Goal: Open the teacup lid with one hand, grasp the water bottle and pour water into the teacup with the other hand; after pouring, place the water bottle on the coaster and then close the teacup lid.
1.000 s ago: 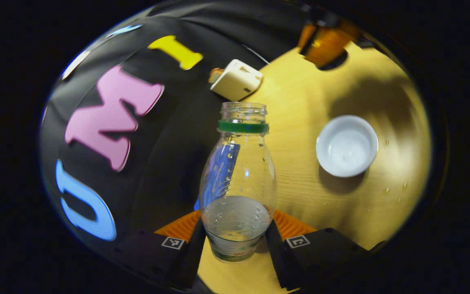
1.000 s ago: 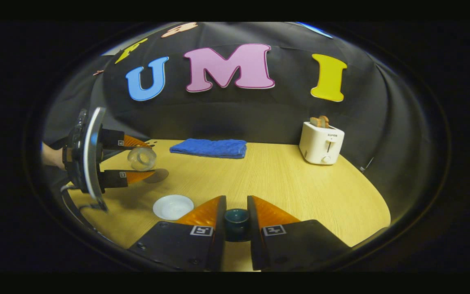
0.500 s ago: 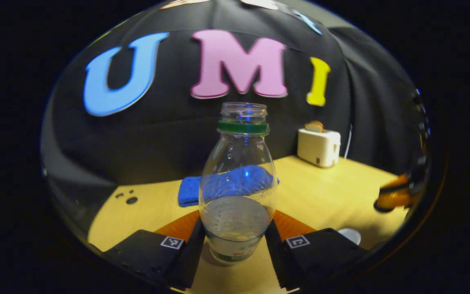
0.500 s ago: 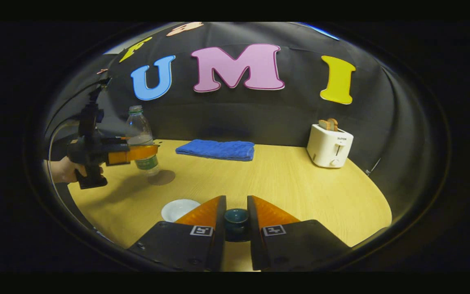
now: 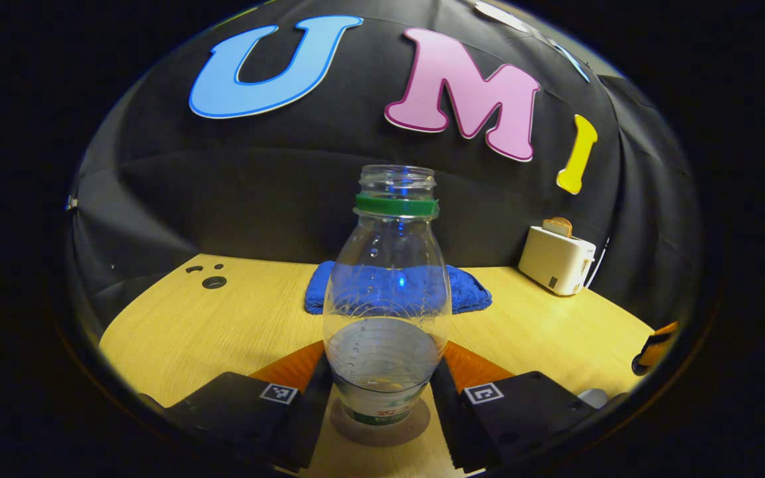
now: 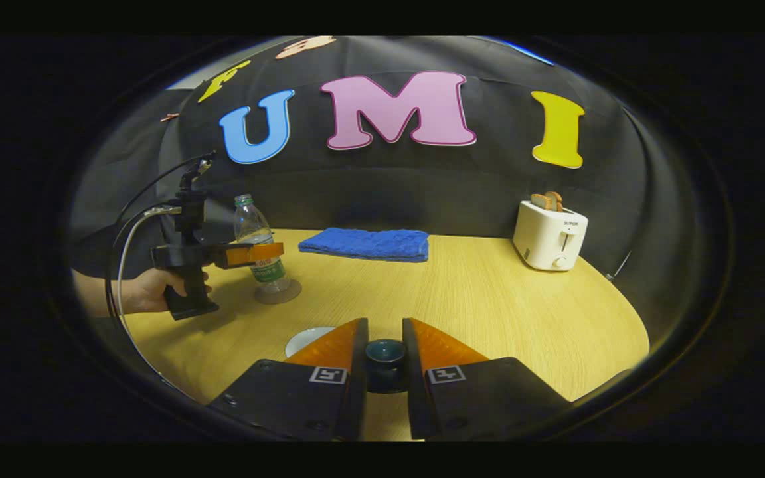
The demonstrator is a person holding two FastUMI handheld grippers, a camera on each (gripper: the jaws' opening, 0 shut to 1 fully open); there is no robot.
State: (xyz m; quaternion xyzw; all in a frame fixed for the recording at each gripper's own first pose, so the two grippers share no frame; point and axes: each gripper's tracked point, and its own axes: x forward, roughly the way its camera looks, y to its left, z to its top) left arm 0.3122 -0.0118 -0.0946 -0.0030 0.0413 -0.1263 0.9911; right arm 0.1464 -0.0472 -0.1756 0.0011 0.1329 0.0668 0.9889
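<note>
Staged recording booth, not a lived-in kitchen: black cloth wall [image 6: 382, 192] draped behind a light wooden table [image 6: 489, 299], sparsely set with a white toaster [image 6: 550, 235] (bread slices in its slots) and a folded blue towel [image 6: 366, 243].

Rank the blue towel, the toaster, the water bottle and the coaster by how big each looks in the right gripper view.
1. blue towel, widest.
2. toaster.
3. water bottle, tall but slim; close to the toaster, so that order is unsure.
4. coaster, smallest, partly under the bottle.
</note>
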